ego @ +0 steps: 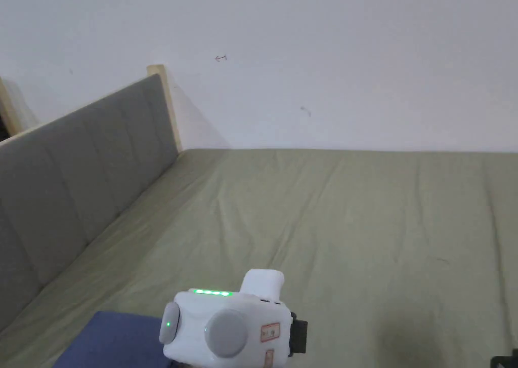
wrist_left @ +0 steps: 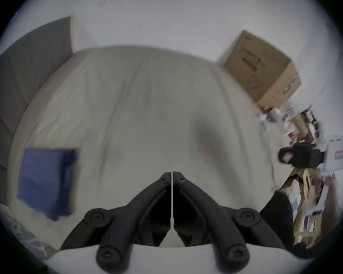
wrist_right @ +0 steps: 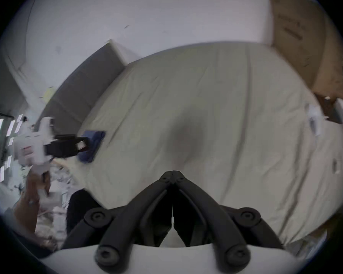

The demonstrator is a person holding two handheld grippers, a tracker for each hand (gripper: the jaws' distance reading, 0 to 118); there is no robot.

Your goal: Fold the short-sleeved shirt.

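The shirt (wrist_left: 46, 181) lies folded into a blue rectangle on the green sheet (wrist_left: 147, 104), near the grey headboard (wrist_left: 28, 60) at the left edge of the bed. Both grippers hang above the sheet and grasp nothing. The left gripper (wrist_left: 171, 174) has its 2 jaws clenched to a thin slit, well to the right of the shirt and apart from it. In the right gripper view the left gripper (wrist_right: 81, 144) shows in front of the shirt (wrist_right: 92, 145) — whether it touches the cloth cannot be told through the blur. The right gripper (wrist_right: 172, 173) has its jaws pressed tip to tip over bare sheet, well apart from the shirt. A cardboard box (wrist_left: 263, 66) stands at the bed's far right corner — clutter lies beside it
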